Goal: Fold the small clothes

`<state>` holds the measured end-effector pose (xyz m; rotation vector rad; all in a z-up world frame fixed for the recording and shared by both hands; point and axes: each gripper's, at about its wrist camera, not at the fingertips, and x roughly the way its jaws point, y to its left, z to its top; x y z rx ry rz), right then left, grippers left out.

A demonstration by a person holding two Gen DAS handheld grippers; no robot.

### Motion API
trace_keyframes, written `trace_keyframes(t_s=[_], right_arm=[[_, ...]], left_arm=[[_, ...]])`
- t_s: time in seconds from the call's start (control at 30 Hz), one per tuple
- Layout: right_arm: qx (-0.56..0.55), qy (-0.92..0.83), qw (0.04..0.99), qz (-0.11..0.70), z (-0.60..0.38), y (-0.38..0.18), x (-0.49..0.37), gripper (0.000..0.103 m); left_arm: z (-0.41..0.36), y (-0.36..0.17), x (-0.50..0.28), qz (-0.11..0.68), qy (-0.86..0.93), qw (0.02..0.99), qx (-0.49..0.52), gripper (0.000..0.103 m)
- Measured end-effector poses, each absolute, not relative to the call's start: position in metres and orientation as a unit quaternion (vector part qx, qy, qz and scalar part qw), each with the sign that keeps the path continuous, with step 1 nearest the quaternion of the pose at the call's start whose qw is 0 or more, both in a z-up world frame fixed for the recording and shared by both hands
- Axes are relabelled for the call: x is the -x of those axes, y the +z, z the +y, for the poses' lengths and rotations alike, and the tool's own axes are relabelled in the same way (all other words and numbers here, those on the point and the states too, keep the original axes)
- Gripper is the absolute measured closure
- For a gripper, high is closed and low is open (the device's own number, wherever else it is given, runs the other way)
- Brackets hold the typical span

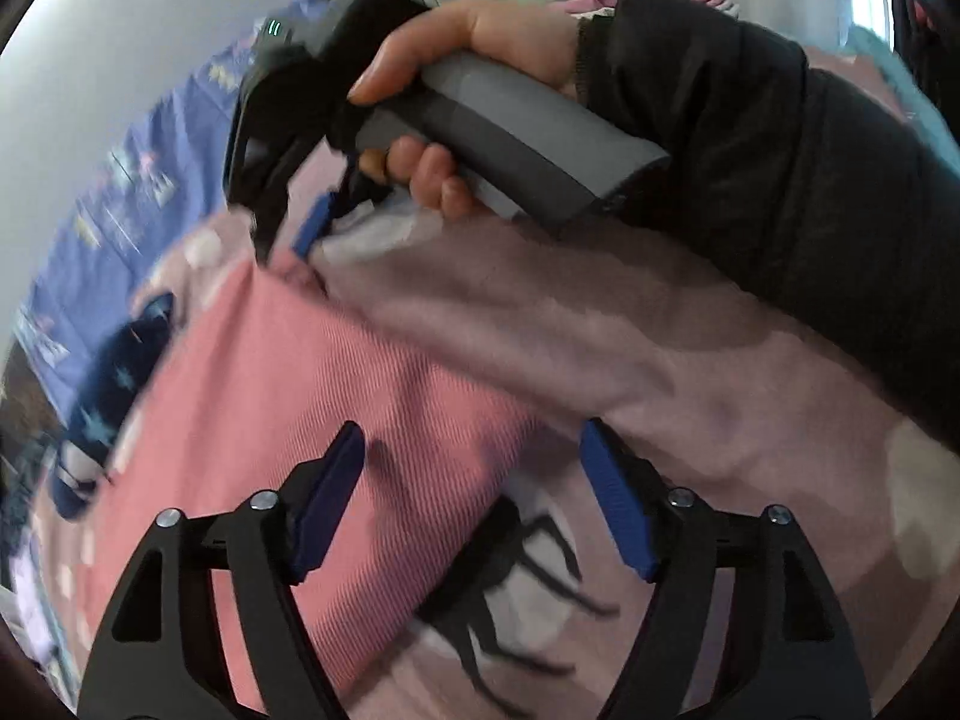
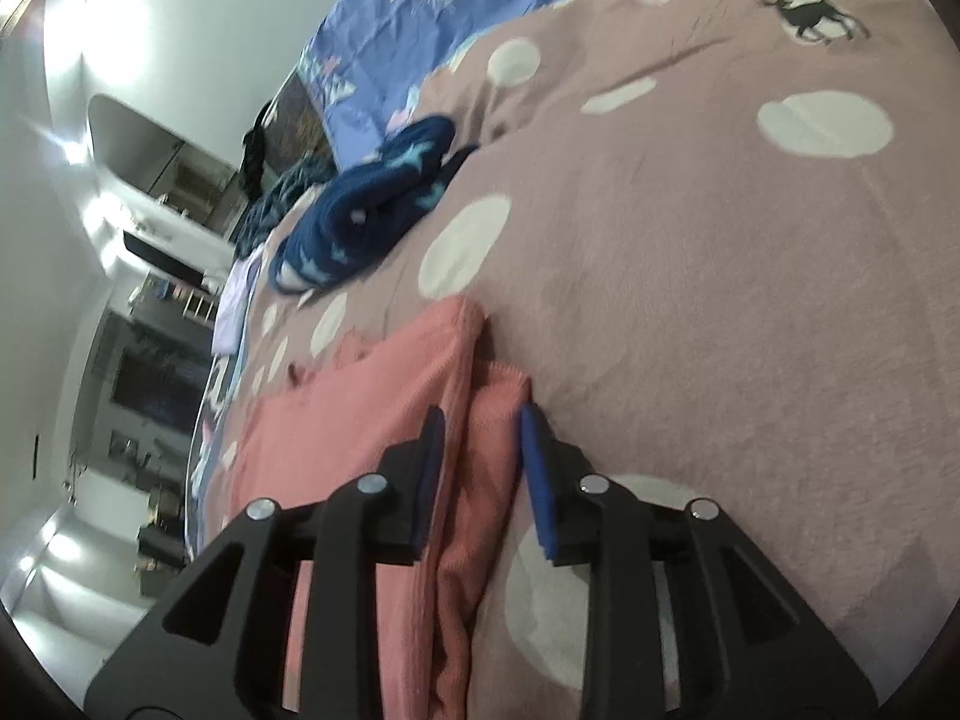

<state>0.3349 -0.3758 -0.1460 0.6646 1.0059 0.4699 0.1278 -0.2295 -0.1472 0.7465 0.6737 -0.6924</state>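
Note:
A pink ribbed garment [image 1: 270,396] lies folded on a mauve blanket [image 1: 540,324]. My left gripper [image 1: 472,438] hovers just above the garment's edge with its jaws wide apart and nothing between them. In the left wrist view a hand in a dark sleeve holds my right gripper [image 1: 288,249] at the garment's far corner. In the right wrist view the pink garment [image 2: 360,432] shows a narrow folded strip lying between the jaws of my right gripper [image 2: 480,420]. The jaws stand slightly apart, and the left pad is clear of the cloth.
A navy garment with pale stars [image 2: 366,204] lies bunched further along the mauve blanket [image 2: 720,276], which has white dots and a deer print. A blue patterned sheet [image 2: 420,18] covers the bed beyond. The bed's edge and room furniture are at the left.

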Motion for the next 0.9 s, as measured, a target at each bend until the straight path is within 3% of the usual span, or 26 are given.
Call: trace_keyframes(t_s=[0.1, 0.17, 0.23, 0.27, 0.3, 0.33, 0.37, 0.53, 0.7, 0.9], right_arm=[[-0.311, 0.242, 0.788, 0.474, -0.373, -0.145, -0.335, 0.058], [-0.302, 0.254, 0.787, 0.474, -0.366, -0.143, -0.334, 0.045], [-0.28, 0.254, 0.795, 0.474, -0.355, -0.143, -0.336, 0.043], [-0.266, 0.249, 0.803, 0.471, -0.349, -0.143, -0.336, 0.044], [-0.256, 0.244, 0.812, 0.464, -0.344, -0.143, -0.337, 0.05], [-0.244, 0.229, 0.829, 0.449, -0.339, -0.142, -0.337, 0.081], [-0.24, 0.215, 0.836, 0.444, -0.338, -0.143, -0.337, 0.095], [-0.296, 0.247, 0.842, 0.378, -0.356, -0.118, -0.325, 0.097], [-0.263, 0.197, 0.845, 0.422, -0.352, -0.152, -0.341, 0.097], [-0.269, 0.144, 0.884, 0.354, -0.378, -0.128, -0.322, 0.097]], left_arm=[[-0.228, -0.144, -0.137, 0.341, -0.323, 0.824, -0.318, 0.028], [-0.225, -0.145, -0.142, 0.354, -0.326, 0.824, -0.3, 0.04], [-0.227, -0.148, -0.145, 0.371, -0.332, 0.821, -0.281, 0.063], [-0.227, -0.148, -0.146, 0.374, -0.336, 0.821, -0.272, 0.068], [-0.226, -0.148, -0.147, 0.377, -0.34, 0.82, -0.266, 0.081], [-0.227, -0.148, -0.148, 0.38, -0.344, 0.818, -0.261, 0.087], [-0.228, -0.147, -0.149, 0.38, -0.35, 0.817, -0.256, 0.088], [-0.222, -0.151, -0.143, 0.38, -0.389, 0.806, -0.234, 0.092], [-0.213, -0.157, -0.16, 0.399, -0.406, 0.801, -0.186, 0.092], [-0.212, -0.157, -0.158, 0.398, -0.405, 0.801, -0.187, 0.091]])
